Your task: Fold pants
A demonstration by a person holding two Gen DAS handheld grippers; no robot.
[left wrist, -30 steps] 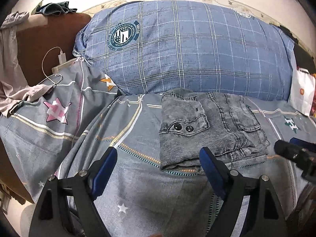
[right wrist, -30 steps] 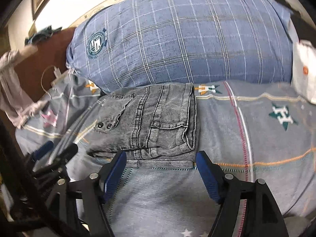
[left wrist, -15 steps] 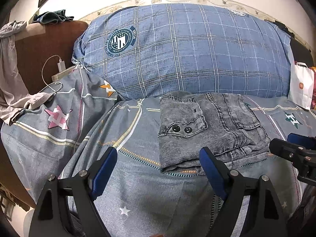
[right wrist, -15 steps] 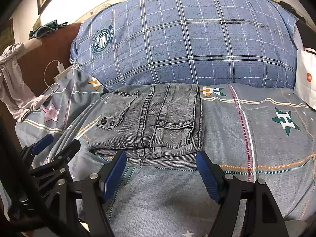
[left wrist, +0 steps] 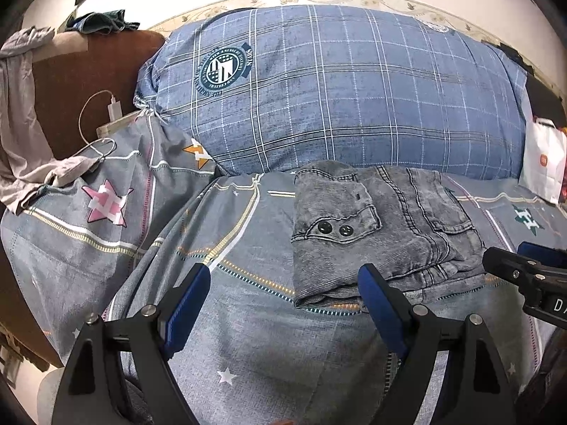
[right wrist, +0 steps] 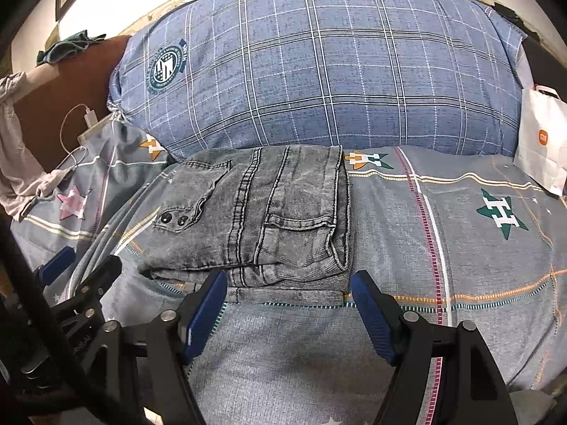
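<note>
- Left gripper [left wrist: 280,292]: blue-padded fingers spread wide, nothing between them. It hangs over the grey patterned bedspread [left wrist: 248,347], short of the near left corner of the pants; I cannot tell whether it touches the bedspread.
- Right gripper [right wrist: 287,294]: fingers likewise wide apart, holding nothing. It sits just before the near edge of the pants, the gap between the fingers lined up with the right half of that edge.
- Each gripper shows at the border of the other's view: the right one at the right border of the left wrist view, the left one at the lower left of the right wrist view.
- Pants [right wrist: 262,219]: grey washed denim, folded into a compact rectangular stack, flat on the bedspread near the middle of the bed. Two dark buttons [right wrist: 173,219] sit on a flap on the left part; a pocket faces up on the right part.
- Behind the pants: large blue plaid pillow [right wrist: 319,71] with a round crest.
- Far right: white paper bag [right wrist: 540,141]. Far left: white charger and cable [left wrist: 113,109] by the brown headboard [left wrist: 88,71].
</note>
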